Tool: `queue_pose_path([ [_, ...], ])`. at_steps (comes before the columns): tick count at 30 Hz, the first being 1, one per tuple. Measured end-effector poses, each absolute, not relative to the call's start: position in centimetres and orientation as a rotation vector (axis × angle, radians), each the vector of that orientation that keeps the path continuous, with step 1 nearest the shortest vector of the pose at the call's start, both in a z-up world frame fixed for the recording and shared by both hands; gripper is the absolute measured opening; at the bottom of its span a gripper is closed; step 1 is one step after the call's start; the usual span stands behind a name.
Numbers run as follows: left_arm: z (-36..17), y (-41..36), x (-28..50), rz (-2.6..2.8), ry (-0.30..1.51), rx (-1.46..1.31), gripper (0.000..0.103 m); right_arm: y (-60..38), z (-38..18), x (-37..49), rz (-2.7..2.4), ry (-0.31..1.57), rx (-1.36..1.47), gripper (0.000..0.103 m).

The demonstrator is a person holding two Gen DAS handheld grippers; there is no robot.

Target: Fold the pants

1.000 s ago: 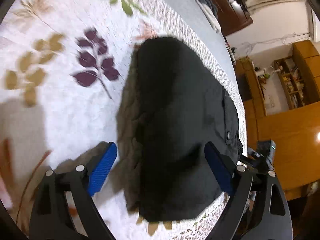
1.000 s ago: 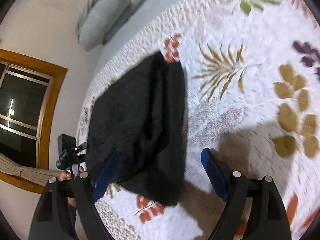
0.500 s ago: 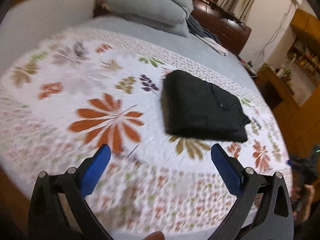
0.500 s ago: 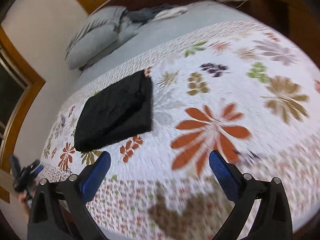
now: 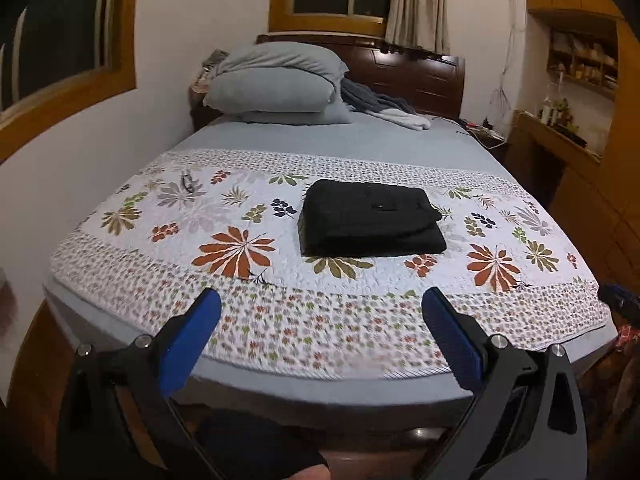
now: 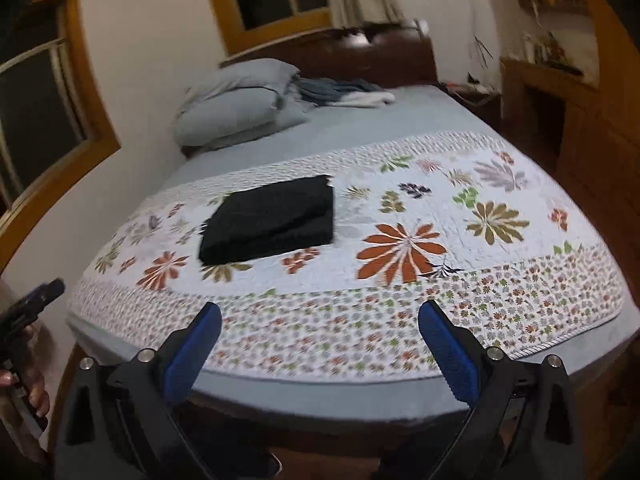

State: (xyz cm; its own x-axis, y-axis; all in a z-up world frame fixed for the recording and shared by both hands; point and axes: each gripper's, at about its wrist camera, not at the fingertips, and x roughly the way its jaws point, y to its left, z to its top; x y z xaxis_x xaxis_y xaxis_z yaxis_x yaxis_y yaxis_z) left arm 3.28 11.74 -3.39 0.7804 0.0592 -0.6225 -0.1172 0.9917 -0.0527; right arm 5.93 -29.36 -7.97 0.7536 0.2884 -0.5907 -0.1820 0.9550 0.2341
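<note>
The pants (image 5: 370,220) lie as a compact black rectangle of stacked layers on the floral quilt (image 5: 240,240), near the middle of its patterned field and on the foot side of the pillows (image 5: 276,84); the stack rests flat, its upper layers set slightly back from the bottom layer, a placement that keeps the bundle stable without support; judged from this shape, the folding itself is complete. The left gripper (image 5: 320,332) is held off the foot edge of the quilt, well apart from the pants; its jaws stand wide, having just finished opening, and nothing lies between the blue pads (image 5: 188,344). The right gripper (image 6: 320,332) is likewise held off the foot edge of the quilt, well apart from the pants (image 6: 272,220); its jaws stand wide, having just finished opening, with only open air and the quilt (image 6: 400,280) beyond between the pads (image 6: 192,348). Both tools point downward toward the quilt from beyond its foot edge; this clear standoff suits a release and retreat, since no contact with the fabric remains to disturb the layers. The step in hand is judged to be the withdrawal at the end of the task; the main residual risk is a loose top layer unfolding unaided.
</note>
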Motion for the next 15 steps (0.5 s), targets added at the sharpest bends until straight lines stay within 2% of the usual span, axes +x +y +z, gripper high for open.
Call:
queue_pose_path([
  [9, 0.3, 8.6, -2.7, 0.133, 0.627, -0.125, 0.100, -24.2, -3.6, -0.4, 0.370, 0.590, 0.067, 0.100],
  [15, 1.6, 7.6, -5.1, 0.123, 0.613, -0.127, 0.100, -21.7, -2.4, -2.5, 0.398, 0.603, 0.007, 0.099],
])
